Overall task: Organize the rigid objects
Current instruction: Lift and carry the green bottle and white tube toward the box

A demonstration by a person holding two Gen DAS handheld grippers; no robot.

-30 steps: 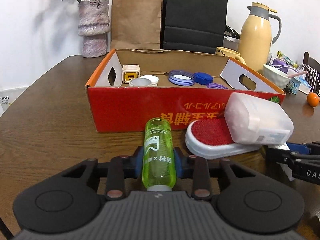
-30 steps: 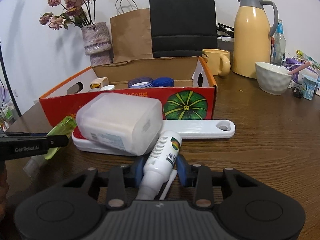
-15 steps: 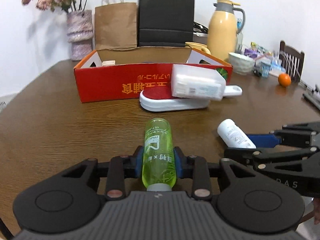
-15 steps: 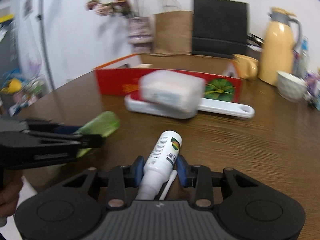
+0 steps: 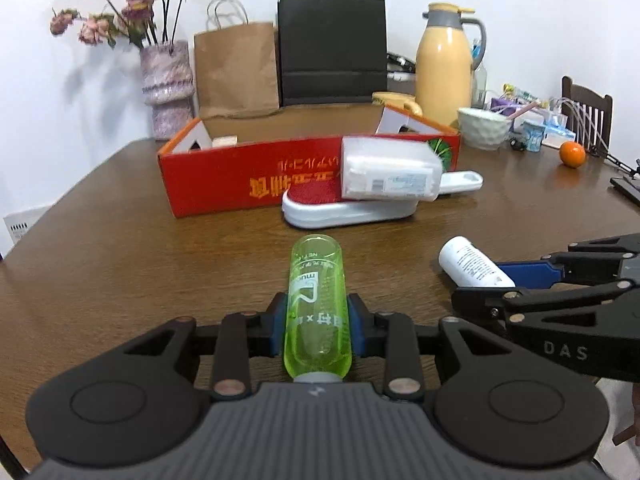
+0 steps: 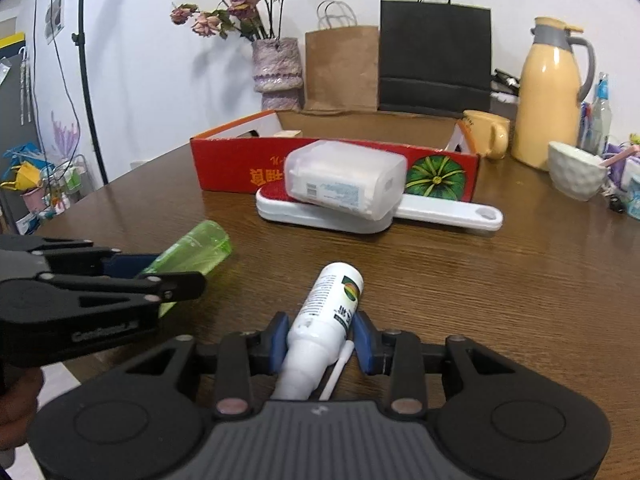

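Observation:
My left gripper (image 5: 317, 330) is shut on a clear green bottle (image 5: 318, 300), which points away from me over the brown table (image 5: 120, 248). A white bottle (image 6: 326, 320) with a printed label sits in my right gripper (image 6: 320, 340), whose blue pads press its sides; a thin white stick lies beside it. Each gripper shows at the edge of the other's view: the left gripper (image 6: 120, 280) with the green bottle (image 6: 192, 250), the right gripper (image 5: 532, 280) with the white bottle (image 5: 472, 262). Farther back stands an open red cardboard box (image 5: 248, 180) (image 6: 240, 164).
A white brush with a red pad (image 5: 344, 206) lies against the box front, a frosted plastic box (image 5: 388, 170) resting on it. Behind are a vase of dried flowers (image 5: 166, 84), two paper bags, a yellow jug (image 5: 444, 64), a mug, a bowl (image 5: 482, 132) and an orange (image 5: 572, 154).
Both grippers have pulled back from the red box toward the table's near edge, each still holding its bottle. The box and brush now look smaller and farther off.

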